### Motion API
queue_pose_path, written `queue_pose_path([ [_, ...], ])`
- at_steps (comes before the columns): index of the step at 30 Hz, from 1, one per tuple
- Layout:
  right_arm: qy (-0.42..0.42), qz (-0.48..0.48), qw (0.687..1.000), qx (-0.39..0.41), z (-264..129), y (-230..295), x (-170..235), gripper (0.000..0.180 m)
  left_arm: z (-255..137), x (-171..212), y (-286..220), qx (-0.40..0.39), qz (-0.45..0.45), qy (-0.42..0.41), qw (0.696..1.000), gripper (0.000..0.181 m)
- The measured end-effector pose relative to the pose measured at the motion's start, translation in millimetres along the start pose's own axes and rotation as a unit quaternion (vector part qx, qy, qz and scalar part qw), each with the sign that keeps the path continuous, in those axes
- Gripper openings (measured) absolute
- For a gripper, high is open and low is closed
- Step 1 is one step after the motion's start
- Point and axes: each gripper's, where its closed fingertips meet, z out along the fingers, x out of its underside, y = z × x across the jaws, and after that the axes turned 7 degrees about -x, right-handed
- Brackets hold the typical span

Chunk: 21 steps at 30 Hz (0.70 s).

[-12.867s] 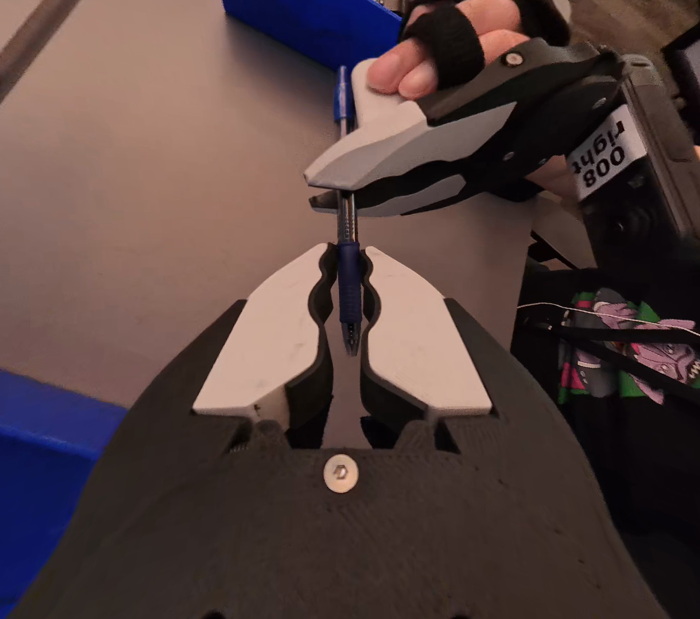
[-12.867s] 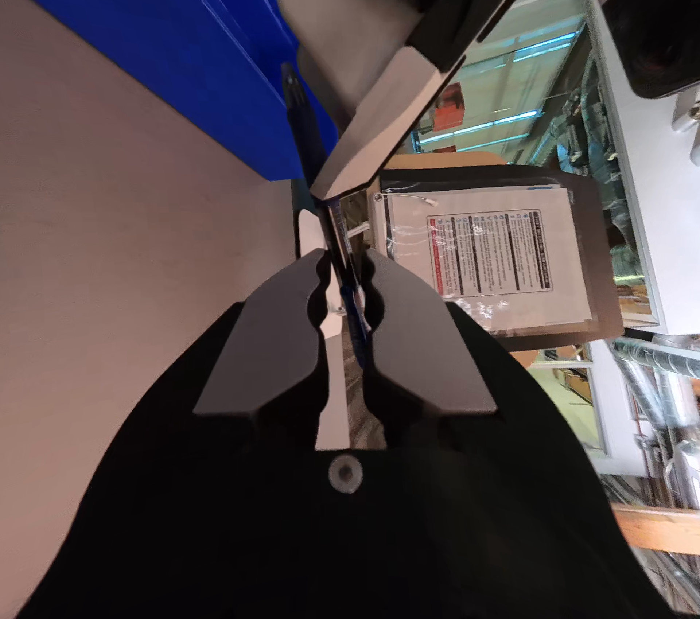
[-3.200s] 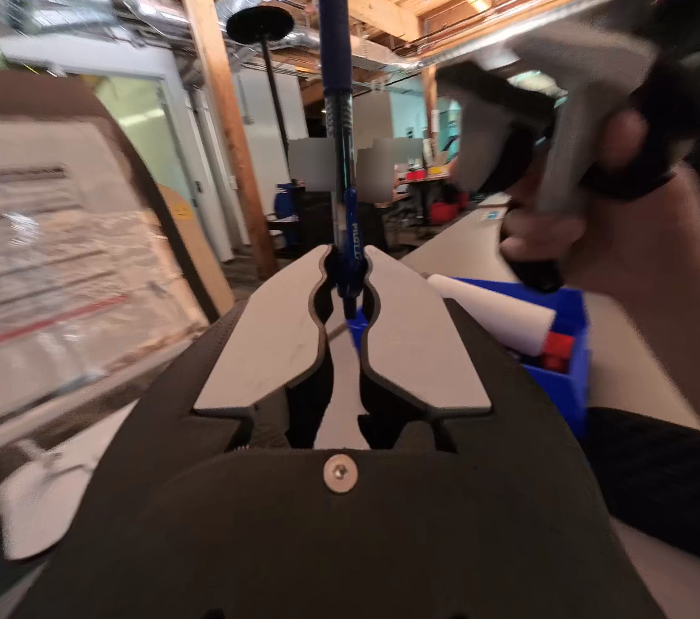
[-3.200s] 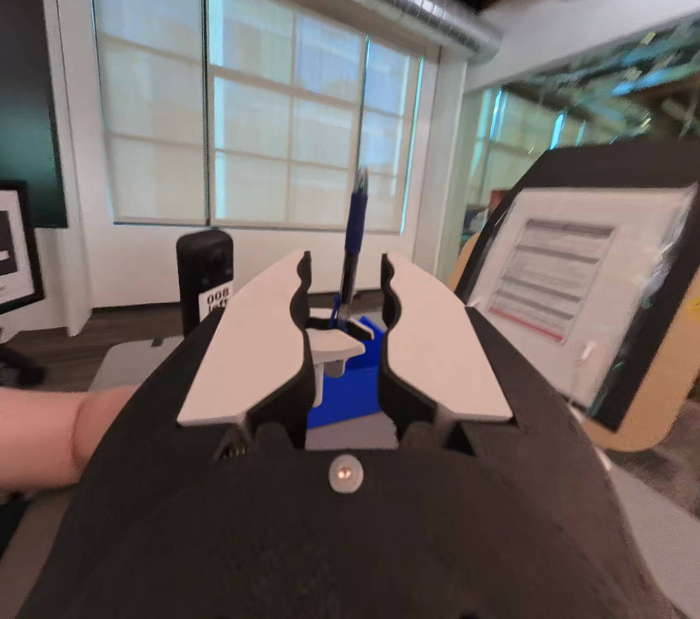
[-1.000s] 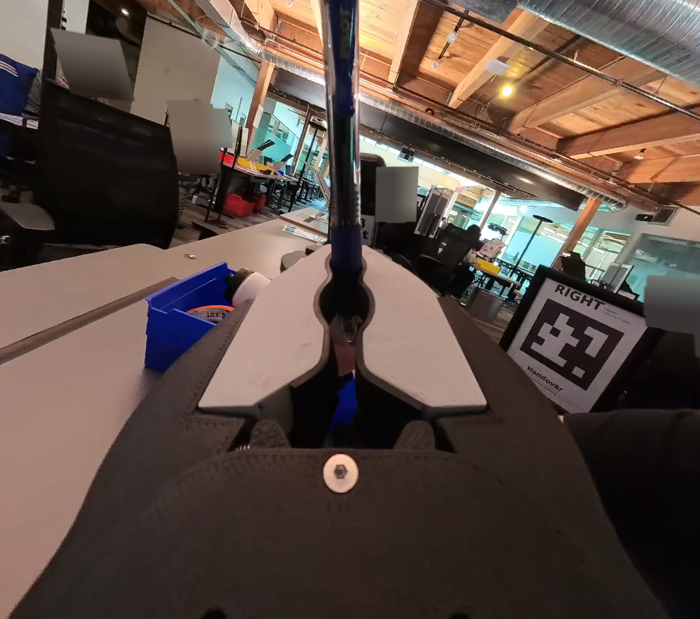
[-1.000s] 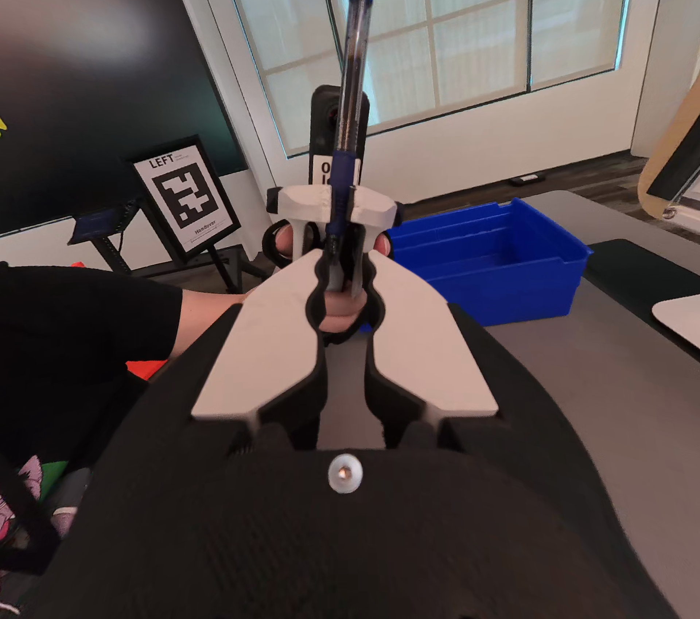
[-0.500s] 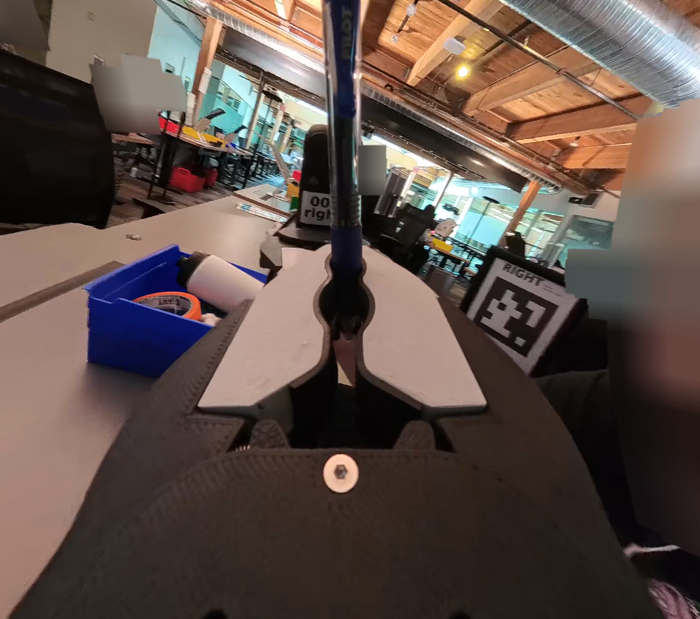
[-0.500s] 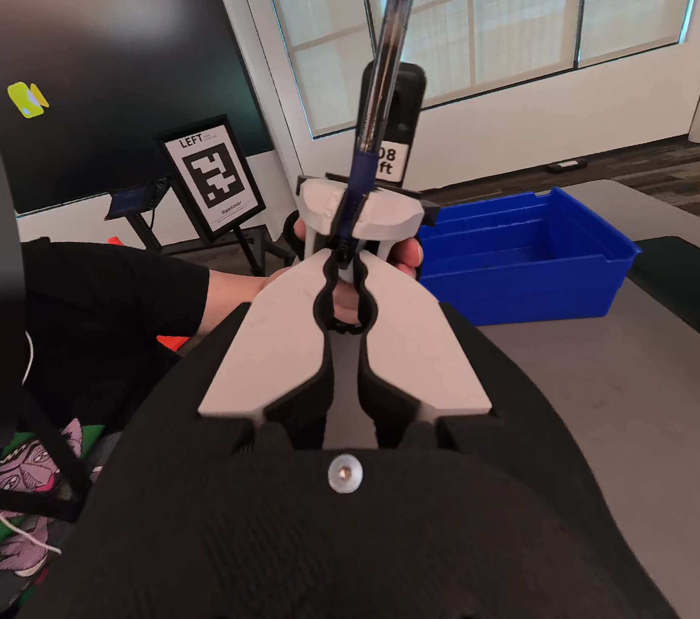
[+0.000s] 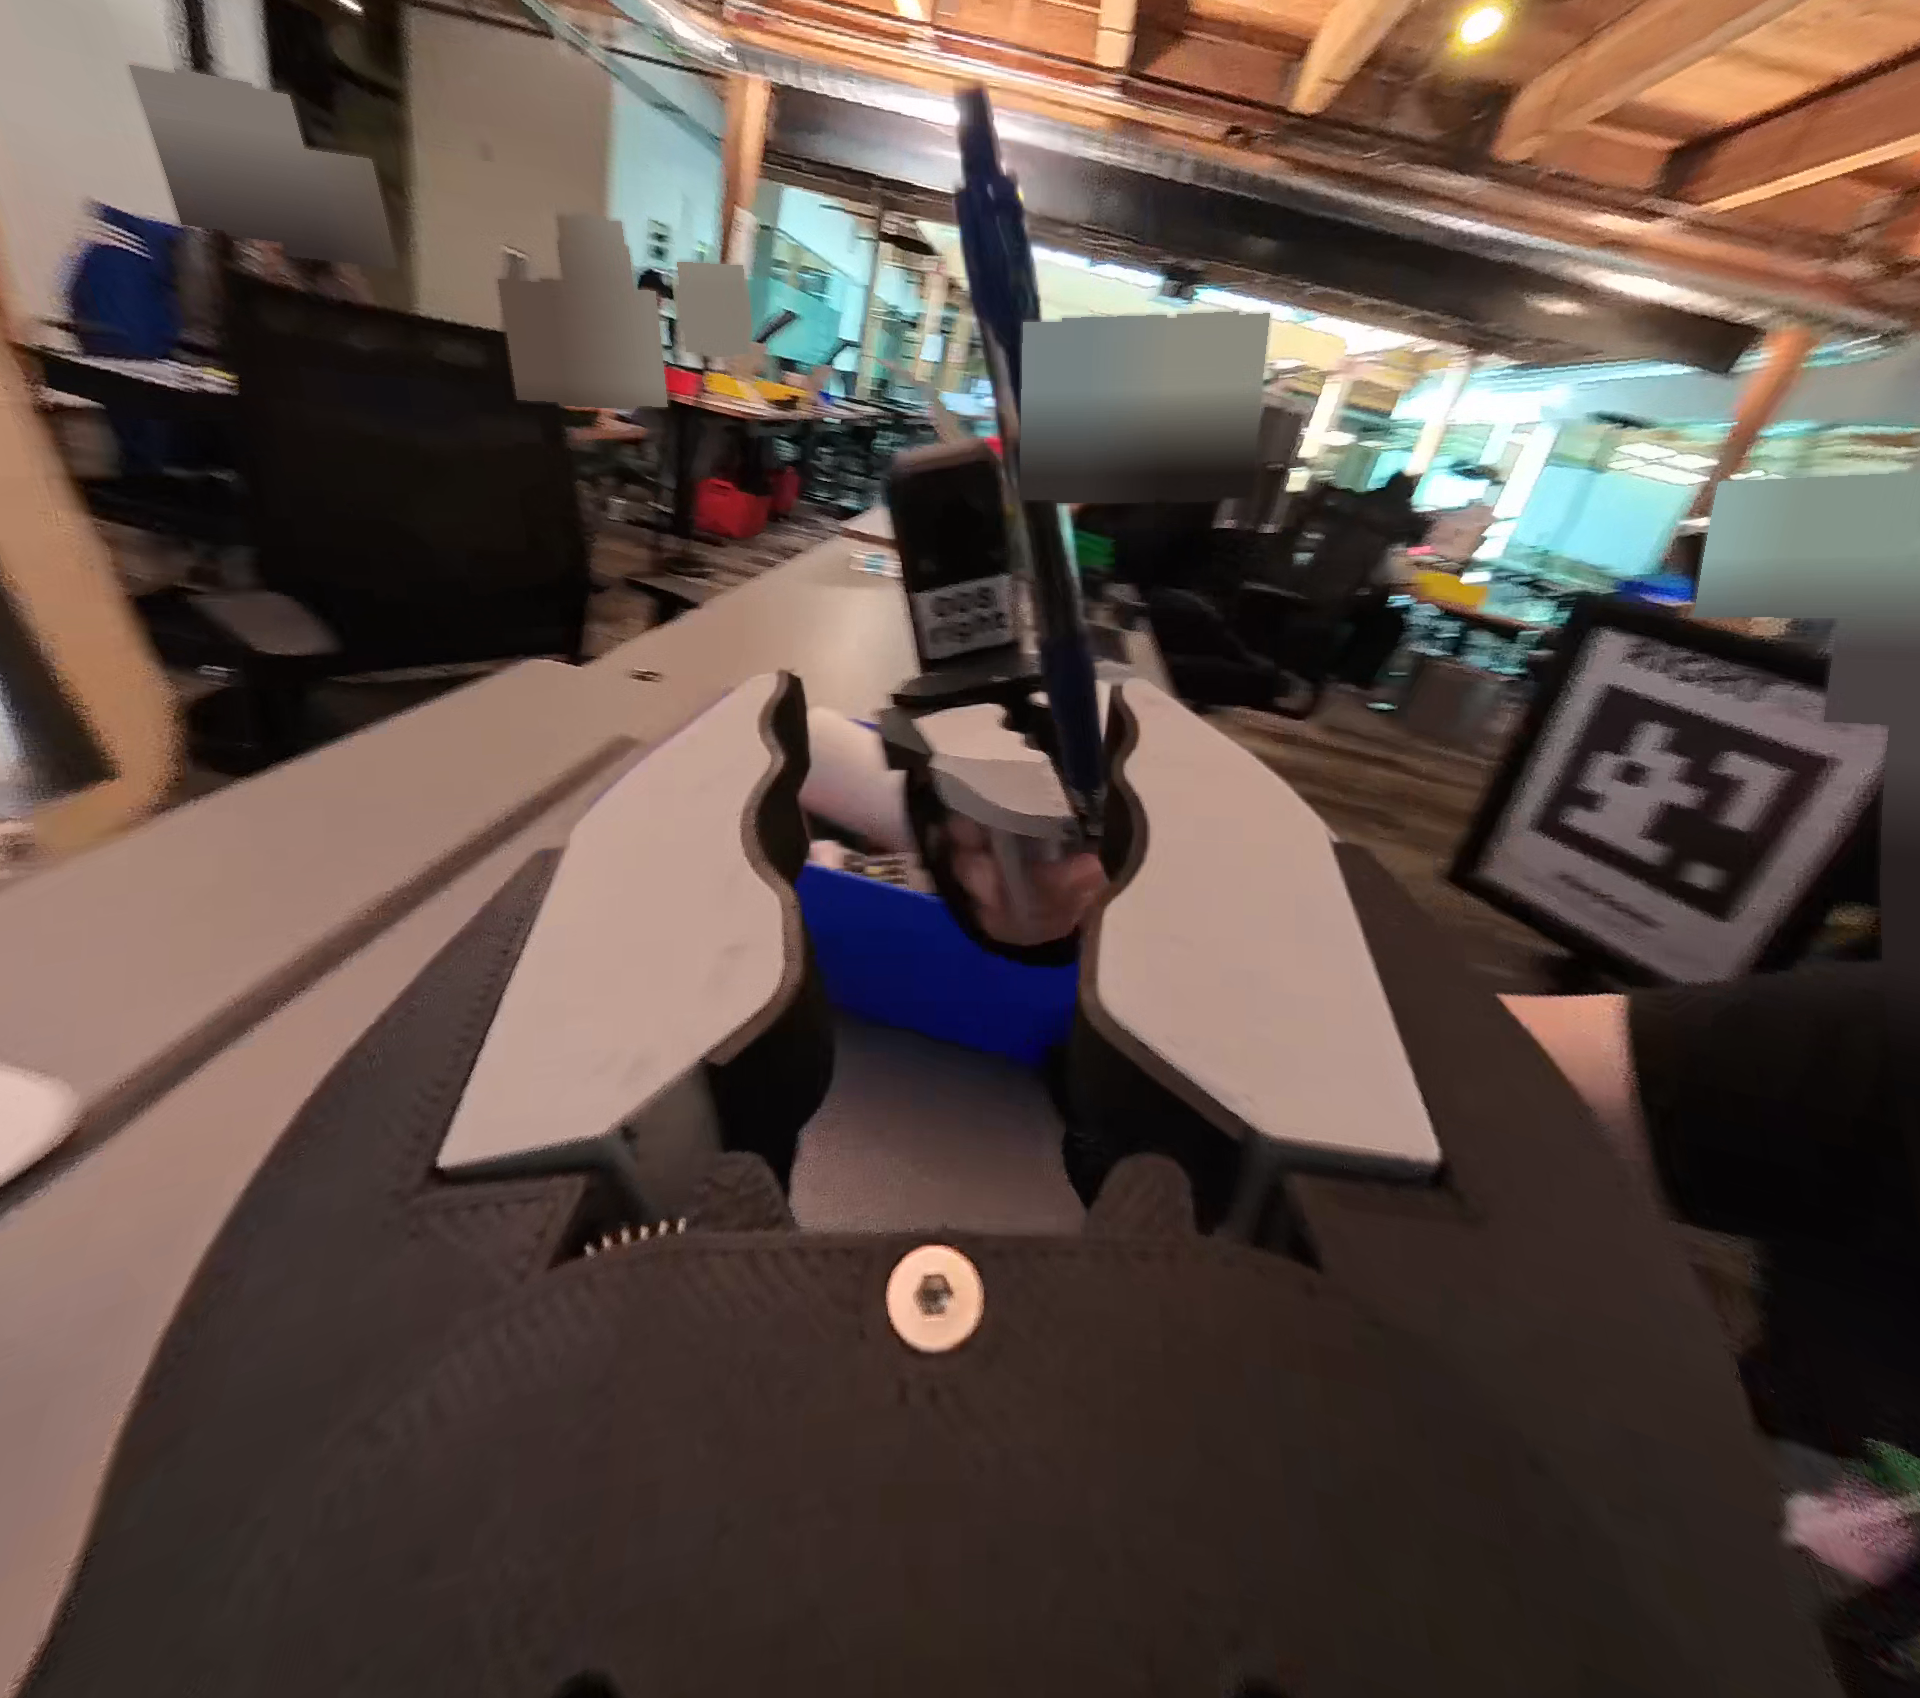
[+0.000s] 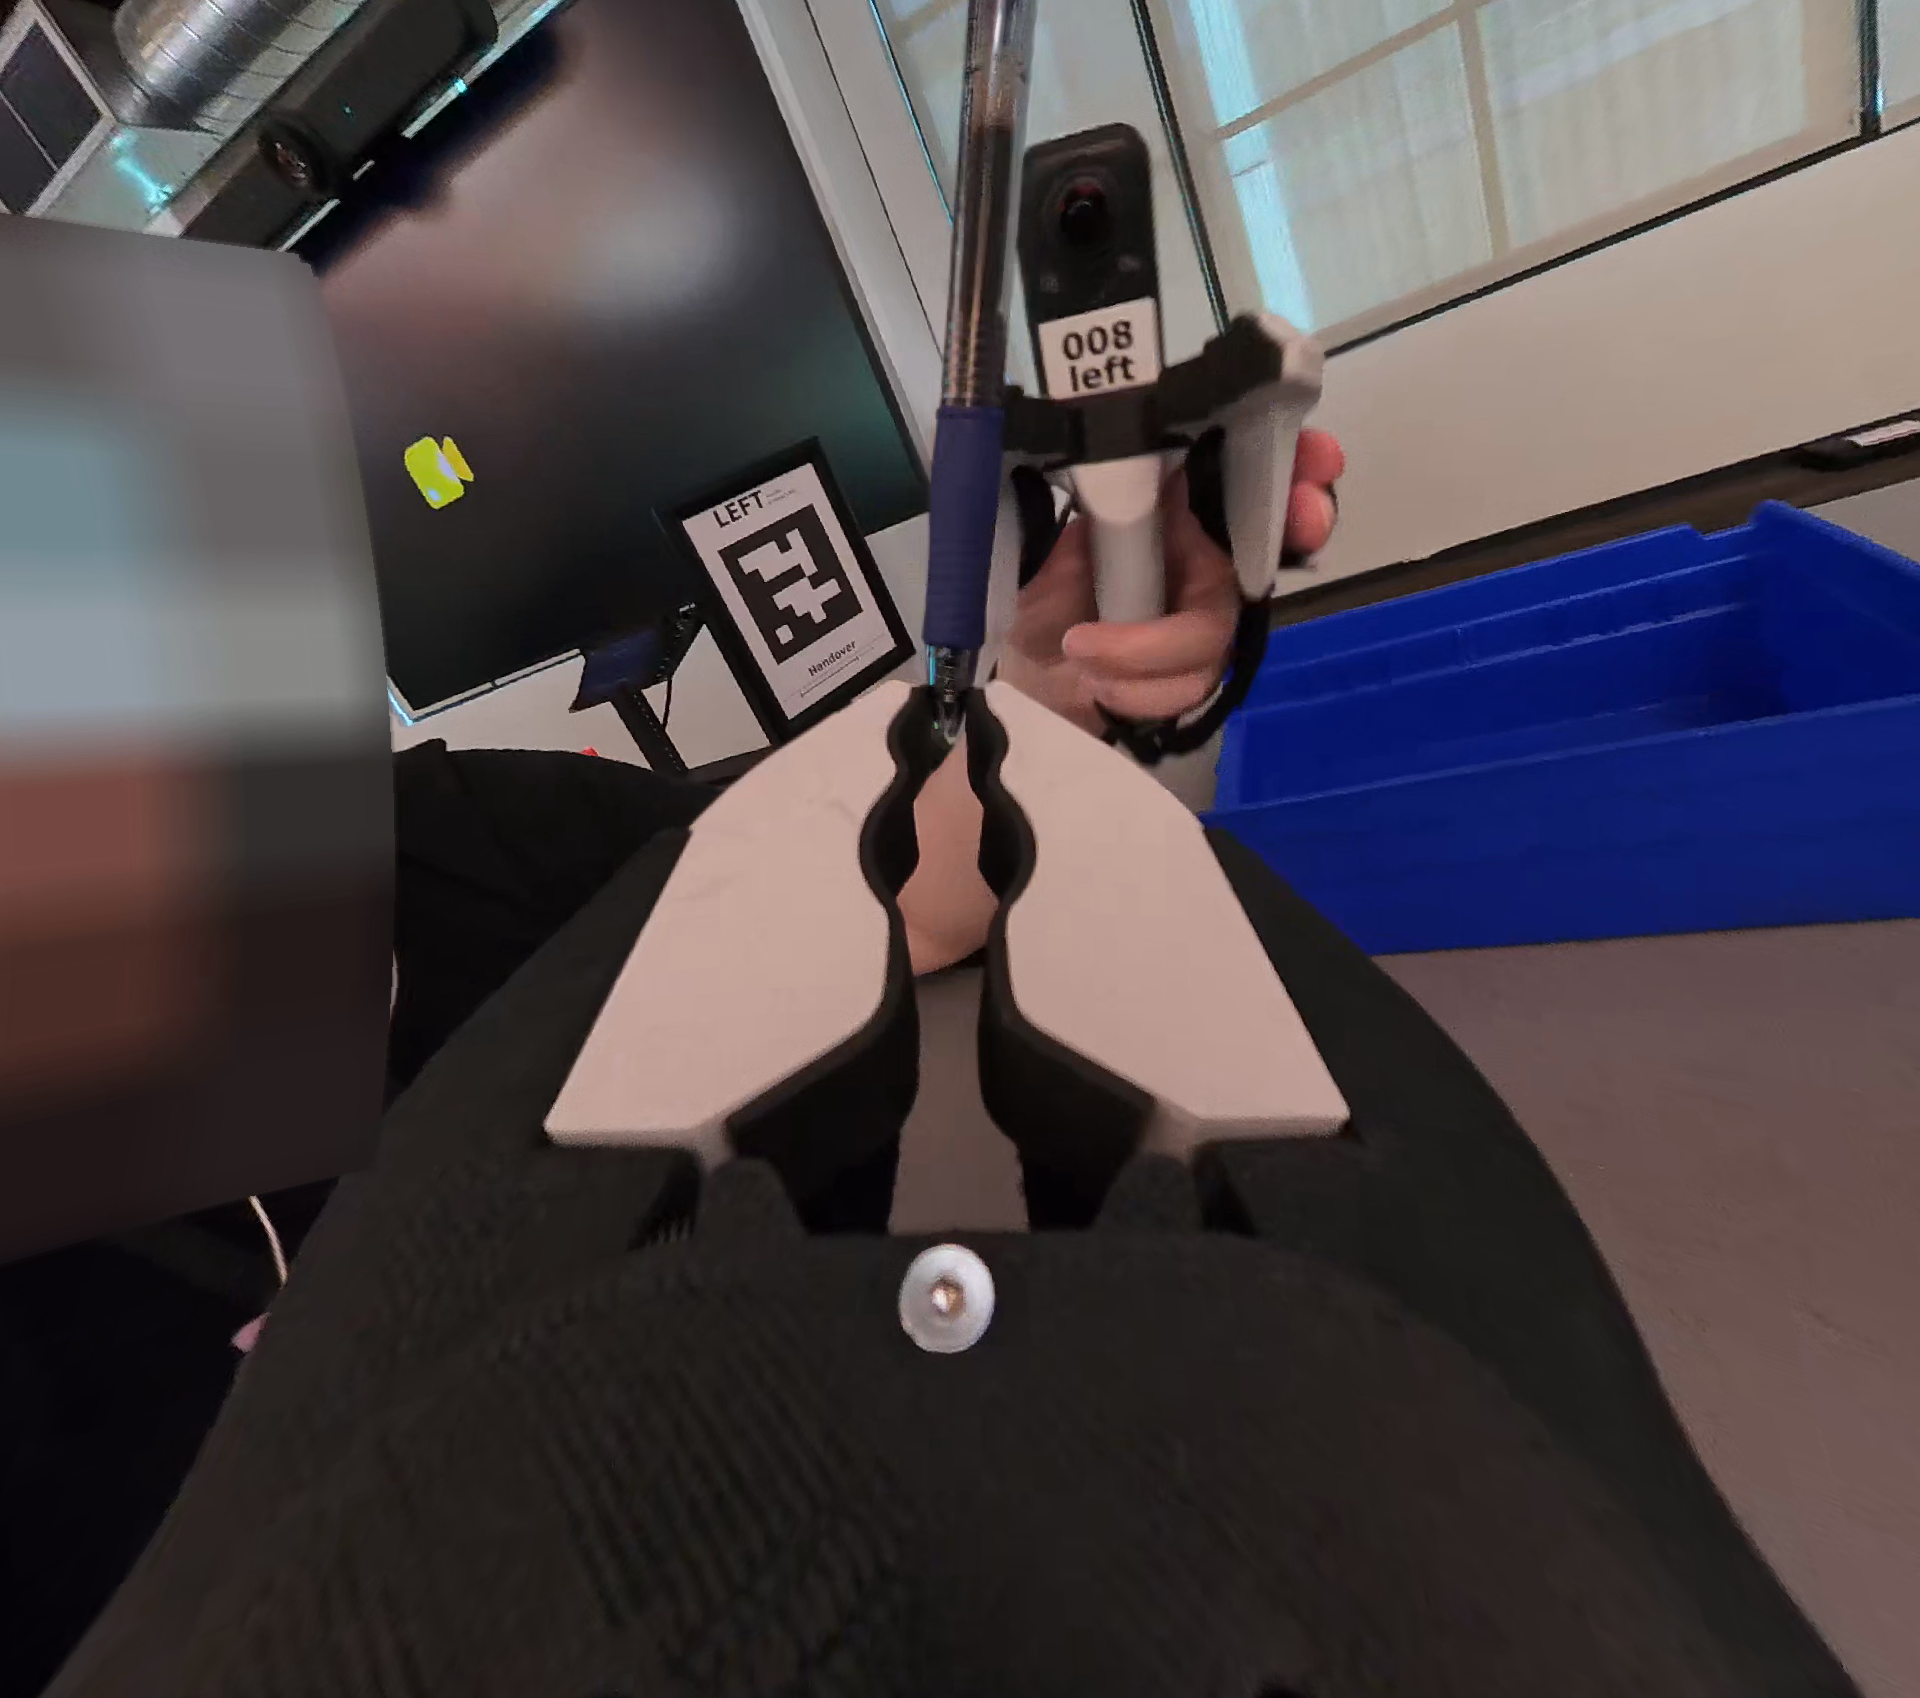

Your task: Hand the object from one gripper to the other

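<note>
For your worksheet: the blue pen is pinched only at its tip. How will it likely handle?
The blue clear-barrelled pen looks stiff and light. Pinched only at its tip by the right gripper, it may pivot. Its ribbed grip probably resists slipping.

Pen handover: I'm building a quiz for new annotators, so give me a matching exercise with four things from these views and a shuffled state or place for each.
Things:
1. left gripper
2. right gripper
3. pen
4. blue bin

States or places:
A. standing on the table
B. shut at the tips
C. open wide
D. upright, pinched at its lower end

Pairs: 1-C; 2-B; 3-D; 4-A
</note>
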Motion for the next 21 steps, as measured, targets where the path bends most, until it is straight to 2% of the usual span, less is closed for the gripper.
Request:
queue_pose_path([
  [1,0.001,-0.004,1.0,0.002,-1,-1,0,0.008,-6,-5,7,-0.025,0.024,-0.005,0.999,0.055],
  [4,-0.003,-0.017,1.0,0.02,-10,1,-9,0.008,-22,-21,22,-0.086,0.073,-0.025,0.993,0.054],
  [7,0.032,-0.043,0.991,0.123,-42,0,-20,0.008,-35,-34,25,-0.105,0.075,-0.042,0.991,0.052],
  [10,0.067,-0.051,0.961,0.265,-107,6,-31,0.008,-43,-43,26,-0.106,0.065,-0.061,0.99,0.05],
  [13,0.121,-0.006,0.894,0.431,-194,9,-13,0.008,-49,-50,25,-0.105,0.059,-0.074,0.99,0.048],
  [16,0.184,0.105,0.798,0.564,-273,12,31,0.008,-52,-52,25,-0.107,0.062,-0.073,0.99,0.048],
  [18,0.221,0.18,0.746,0.602,-304,12,62,0.009,-54,-53,26,-0.113,0.063,-0.071,0.989,0.048],
  [21,0.277,0.266,0.689,0.615,-326,5,102,0.009,-59,-55,30,-0.127,0.064,-0.066,0.988,0.048],
])
